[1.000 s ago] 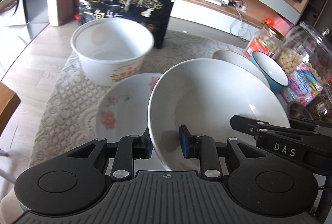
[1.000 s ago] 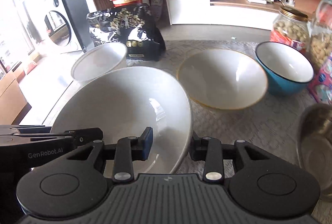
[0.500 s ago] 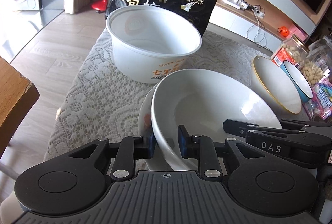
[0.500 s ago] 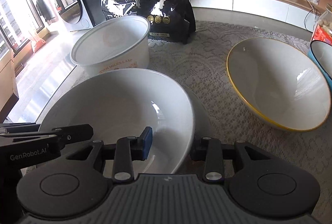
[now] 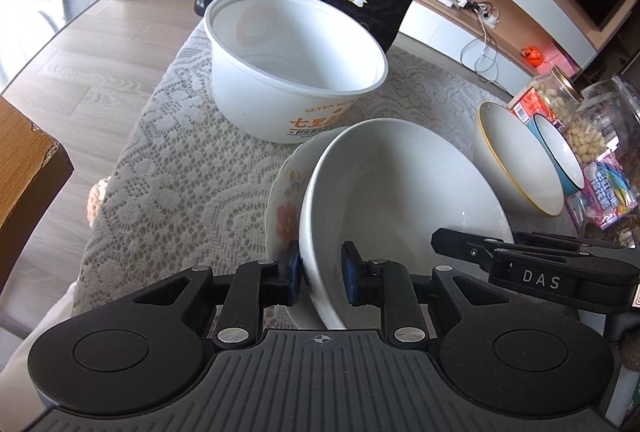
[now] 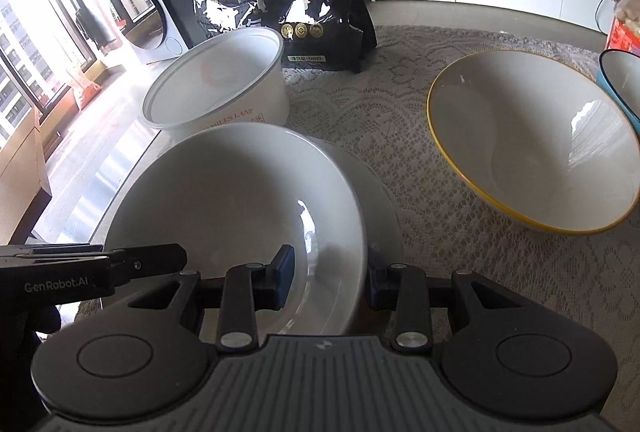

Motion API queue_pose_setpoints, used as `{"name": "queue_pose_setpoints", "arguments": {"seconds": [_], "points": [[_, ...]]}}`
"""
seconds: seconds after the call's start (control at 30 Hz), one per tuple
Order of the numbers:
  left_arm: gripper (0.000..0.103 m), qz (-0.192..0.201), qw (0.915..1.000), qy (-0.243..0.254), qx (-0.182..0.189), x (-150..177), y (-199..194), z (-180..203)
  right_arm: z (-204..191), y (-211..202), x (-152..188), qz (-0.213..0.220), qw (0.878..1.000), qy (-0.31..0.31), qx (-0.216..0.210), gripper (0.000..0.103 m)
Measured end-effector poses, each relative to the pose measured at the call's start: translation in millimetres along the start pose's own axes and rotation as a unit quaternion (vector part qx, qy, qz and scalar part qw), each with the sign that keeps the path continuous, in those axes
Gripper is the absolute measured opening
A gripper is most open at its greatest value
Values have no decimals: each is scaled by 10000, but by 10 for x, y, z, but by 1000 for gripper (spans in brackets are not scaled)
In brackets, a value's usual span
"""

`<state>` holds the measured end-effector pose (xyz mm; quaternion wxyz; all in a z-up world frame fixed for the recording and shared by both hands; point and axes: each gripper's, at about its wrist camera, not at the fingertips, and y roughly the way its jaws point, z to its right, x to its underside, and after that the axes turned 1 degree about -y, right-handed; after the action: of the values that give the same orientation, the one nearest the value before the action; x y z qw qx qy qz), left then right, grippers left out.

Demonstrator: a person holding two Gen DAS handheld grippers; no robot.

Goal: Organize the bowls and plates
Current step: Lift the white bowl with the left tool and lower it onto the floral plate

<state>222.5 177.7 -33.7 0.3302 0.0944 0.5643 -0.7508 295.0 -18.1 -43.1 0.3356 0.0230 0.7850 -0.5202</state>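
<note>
On the lace cloth (image 5: 168, 167), the white bowl (image 5: 400, 199) sits nested on a flowered plate (image 5: 286, 199), whose rim shows just past the bowl's edge. Two grippers hold that bowl, one on each side. The left gripper (image 5: 320, 272) straddles its near rim, one blue pad inside and one outside against the wall, and its jaws are closing on the rim. The right gripper (image 6: 328, 282) is clamped on the opposite rim, one pad inside the bowl and one outside.

Counted around the white bowl: one white plastic tub (image 5: 296, 71) just behind it, nearly touching the plate; one yellow-rimmed bowl (image 6: 532, 147) to its side, apart from it; one blue bowl (image 6: 622, 83) beyond that, partly cut off. That makes four bowl-shaped vessels and one plate.

Behind the tub stands one black foil bag (image 6: 280, 3) with gold trees. Two clear jars (image 5: 560, 103) of nuts and one bright candy packet (image 5: 608, 191) crowd the far side, past the blue bowl.
</note>
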Motion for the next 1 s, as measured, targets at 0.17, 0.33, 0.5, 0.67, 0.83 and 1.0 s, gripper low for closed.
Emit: {"name": "queue_pose_setpoints", "arguments": {"seconds": [0.17,0.33,0.5,0.67,0.83,1.0], "points": [[23,4,9999,117,-58,31,-25,39,-10,-51,44,25,10000,-14,-17,35],[23,15,9998,189,-54,39,-42,41,-1,-60,56,71,10000,-5,-28,34],[23,31,9996,272,-53,33,-44,43,-11,-81,62,79,10000,-15,-2,34],[23,96,9991,400,-104,50,-42,70,-7,-142,92,75,10000,-48,-33,34],[24,193,9984,475,-245,4,70,111,-43,-135,82,252,9994,-191,155,34],[27,218,9978,559,-295,-55,162,151,-74,-105,22,409,9979,-350,374,34]]}}
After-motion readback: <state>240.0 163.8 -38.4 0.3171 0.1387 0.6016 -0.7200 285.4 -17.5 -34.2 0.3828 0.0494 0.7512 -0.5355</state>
